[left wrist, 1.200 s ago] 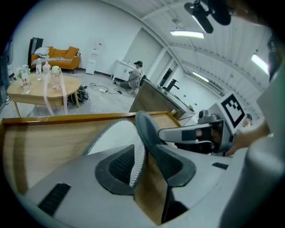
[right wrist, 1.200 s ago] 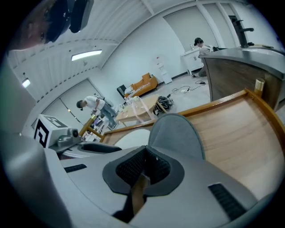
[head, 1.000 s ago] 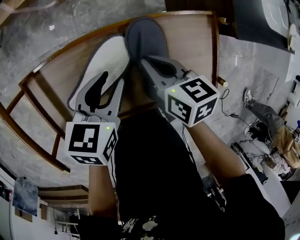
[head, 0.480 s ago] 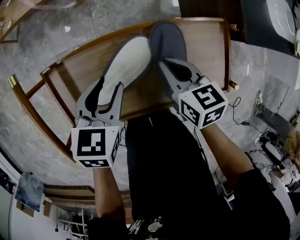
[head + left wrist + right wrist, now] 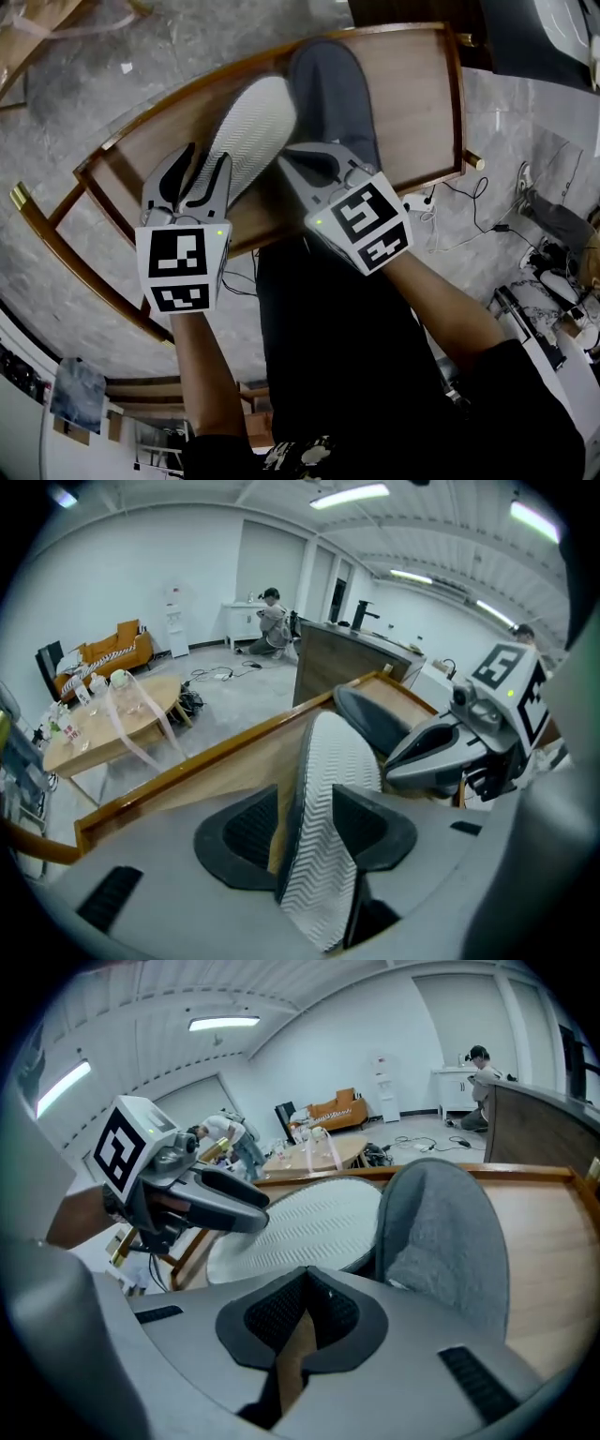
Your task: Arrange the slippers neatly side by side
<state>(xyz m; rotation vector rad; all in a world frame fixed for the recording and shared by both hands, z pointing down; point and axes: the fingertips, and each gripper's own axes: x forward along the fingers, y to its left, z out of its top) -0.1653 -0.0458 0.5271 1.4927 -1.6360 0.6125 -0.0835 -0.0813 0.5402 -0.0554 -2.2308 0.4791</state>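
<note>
In the head view, the pale slipper (image 5: 251, 127) lies sole-out on the worktop (image 5: 412, 103). Its long axis runs straight away from the left gripper (image 5: 200, 167), heel at the fingers, toe up against the grey slipper (image 5: 328, 89). The right gripper (image 5: 302, 164) sits at the grey slipper's heel.

In the left gripper view, my fingers have just been opening. The pale heel stands between them, but wood shows between one finger and the slipper's edge, so it is released, not gripped.

In the right gripper view, the fingers are clenched together on nothing. The grey slipper lies just ahead and right of them, the pale sole ahead and left.

I judge the left hand nearer the pale slipper, which needs turning sole-down, parallel to the grey one.
</note>
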